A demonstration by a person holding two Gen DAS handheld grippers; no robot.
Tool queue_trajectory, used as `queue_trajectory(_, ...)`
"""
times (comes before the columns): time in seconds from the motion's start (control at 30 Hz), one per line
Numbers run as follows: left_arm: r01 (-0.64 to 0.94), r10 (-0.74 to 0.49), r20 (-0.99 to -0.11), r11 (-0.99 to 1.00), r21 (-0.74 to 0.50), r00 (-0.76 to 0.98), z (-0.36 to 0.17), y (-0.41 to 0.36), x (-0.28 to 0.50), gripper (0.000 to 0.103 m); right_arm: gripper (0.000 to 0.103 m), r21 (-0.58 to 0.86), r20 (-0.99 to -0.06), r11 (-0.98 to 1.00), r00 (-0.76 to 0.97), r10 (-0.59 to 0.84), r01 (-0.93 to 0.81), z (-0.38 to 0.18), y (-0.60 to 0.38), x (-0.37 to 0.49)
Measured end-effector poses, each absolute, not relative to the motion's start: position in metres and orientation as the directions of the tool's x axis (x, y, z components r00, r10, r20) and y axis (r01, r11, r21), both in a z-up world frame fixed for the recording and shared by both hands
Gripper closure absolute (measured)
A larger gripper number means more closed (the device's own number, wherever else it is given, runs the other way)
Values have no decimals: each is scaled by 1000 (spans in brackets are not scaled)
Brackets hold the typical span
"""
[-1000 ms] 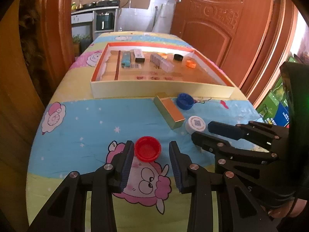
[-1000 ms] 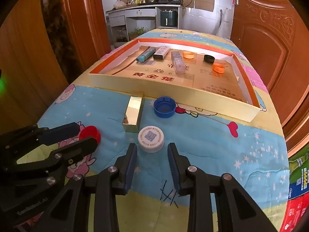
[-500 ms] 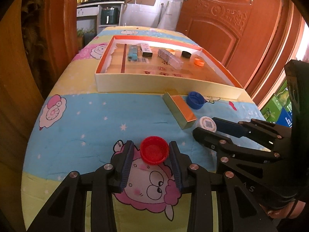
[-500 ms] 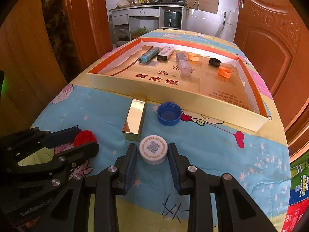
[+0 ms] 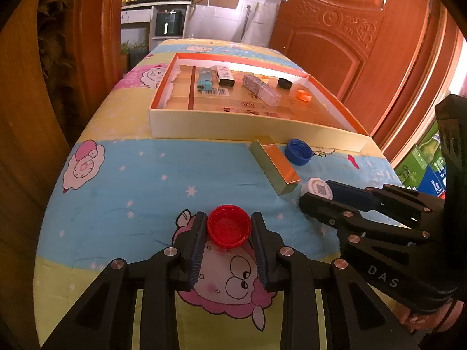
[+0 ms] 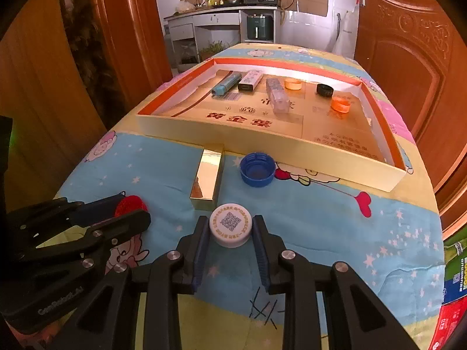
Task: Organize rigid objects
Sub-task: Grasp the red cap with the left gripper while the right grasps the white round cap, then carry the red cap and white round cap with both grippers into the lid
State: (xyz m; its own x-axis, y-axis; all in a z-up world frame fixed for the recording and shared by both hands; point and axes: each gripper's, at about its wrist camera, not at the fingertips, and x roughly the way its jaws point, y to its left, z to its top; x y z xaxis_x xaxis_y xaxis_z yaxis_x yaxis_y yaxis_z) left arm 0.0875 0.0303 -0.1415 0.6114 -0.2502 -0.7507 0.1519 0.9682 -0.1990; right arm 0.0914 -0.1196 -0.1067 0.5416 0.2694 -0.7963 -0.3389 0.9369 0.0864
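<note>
A red bottle cap lies open side up on the cartoon-print cloth. My left gripper has it between its pads; the jaws are closing and both pads touch its rim. A white cap with a QR code sits between the pads of my right gripper, whose jaws are also closing and meet its sides. The two grippers stand side by side, left of the other in each wrist view. Beyond them lie a gold box and a blue cap.
A shallow cardboard tray with orange inner walls stands behind the gold box. It holds a blue lighter, a small white box, a clear case, two orange caps and a black cap. Wooden doors flank the table.
Both grippers moved forward until the red cap and the white cap sat between their pads, then both pairs of jaws narrowed onto the caps.
</note>
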Motion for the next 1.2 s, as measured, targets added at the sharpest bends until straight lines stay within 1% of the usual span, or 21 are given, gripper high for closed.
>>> queue_trajectory(0.23,159,-255,-743,967,-199,619,-134,29,85,72,73,101,-779,938,559,282,-332,-95,-126,86)
queue_trajectory(0.63,194,-270,-704,963,-189,657,-105,22,81,72,73,95,-754,947,598,270,-308,-72,-141,78)
queue_trajectory(1.2,242,-308,-651,951,-193,694,-68,6,95,72,73,104,-727,959,638,254,-264,-49,-163,82)
